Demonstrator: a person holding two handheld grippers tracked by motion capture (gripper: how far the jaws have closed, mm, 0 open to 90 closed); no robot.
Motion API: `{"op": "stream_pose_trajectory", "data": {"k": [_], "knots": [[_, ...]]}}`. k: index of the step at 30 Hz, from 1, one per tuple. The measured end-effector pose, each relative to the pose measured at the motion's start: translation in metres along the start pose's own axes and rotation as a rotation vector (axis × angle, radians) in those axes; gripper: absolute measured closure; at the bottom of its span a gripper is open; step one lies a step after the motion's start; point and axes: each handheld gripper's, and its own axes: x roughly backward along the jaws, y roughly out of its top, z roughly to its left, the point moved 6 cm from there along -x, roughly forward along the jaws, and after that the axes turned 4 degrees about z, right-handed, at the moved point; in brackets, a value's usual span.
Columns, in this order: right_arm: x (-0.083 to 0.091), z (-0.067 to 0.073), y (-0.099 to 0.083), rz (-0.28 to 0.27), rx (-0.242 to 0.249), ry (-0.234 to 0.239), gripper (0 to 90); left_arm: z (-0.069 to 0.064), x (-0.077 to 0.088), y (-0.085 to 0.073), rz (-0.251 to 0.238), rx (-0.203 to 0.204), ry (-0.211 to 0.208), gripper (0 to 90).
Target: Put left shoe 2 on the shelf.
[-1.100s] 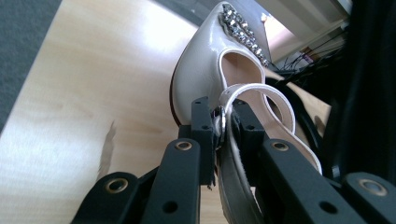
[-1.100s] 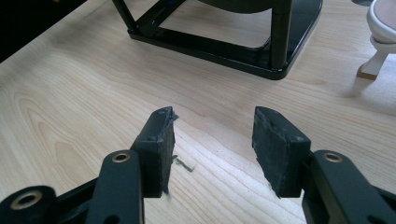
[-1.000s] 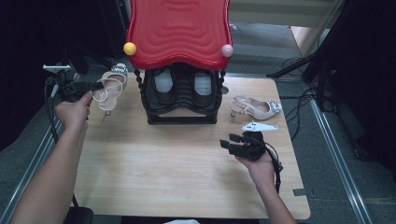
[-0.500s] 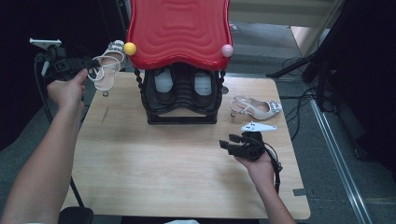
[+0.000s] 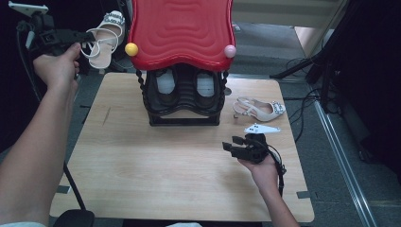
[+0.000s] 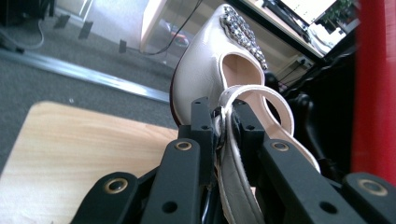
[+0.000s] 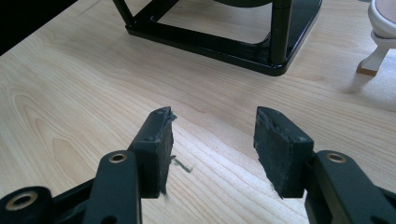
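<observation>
Two pale slingback sandals are out. One sandal [image 5: 105,34] hangs in the upper left of the high view, up beside the red top; the other sandal [image 5: 259,109] lies on its side at the right of the bench [image 5: 156,175], just beside the rack. Each is glossy cream leather with a band of glittering stones at the toe.

The rack [image 5: 183,97] is a black frame under a rippled red plastic top [image 5: 182,30], with two knobs on its front corners, one yellow knob [image 5: 131,49] and one pink knob [image 5: 230,51].

The left tool [image 6: 223,123] is pinching the raised sandal's thin heel strap, the toe pointing away from it.

The right tool [image 7: 212,133] rests low on the pale wood-grain bench at lower right, its jaws spread with nothing between them.
</observation>
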Motion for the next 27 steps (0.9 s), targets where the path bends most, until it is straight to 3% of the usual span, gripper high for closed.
{"op": "stream_pose_trajectory", "data": {"k": [6, 17, 27], "knots": [[-0.002, 0.002, -0.001, 0.008, 0.003, 0.004, 48.3, -0.021, 0.015, 0.019, -0.028, -0.007, -0.022, 82.4], [-0.002, 0.0, -0.001, 0.003, 0.002, -0.001, 48.3, -0.081, 0.032, 0.046, -0.06, -0.088, -0.078, 82.4], [-0.001, 0.0, 0.0, 0.002, 0.005, 0.0, 48.3, -0.134, 0.029, 0.055, -0.068, -0.149, -0.119, 82.3]]}}
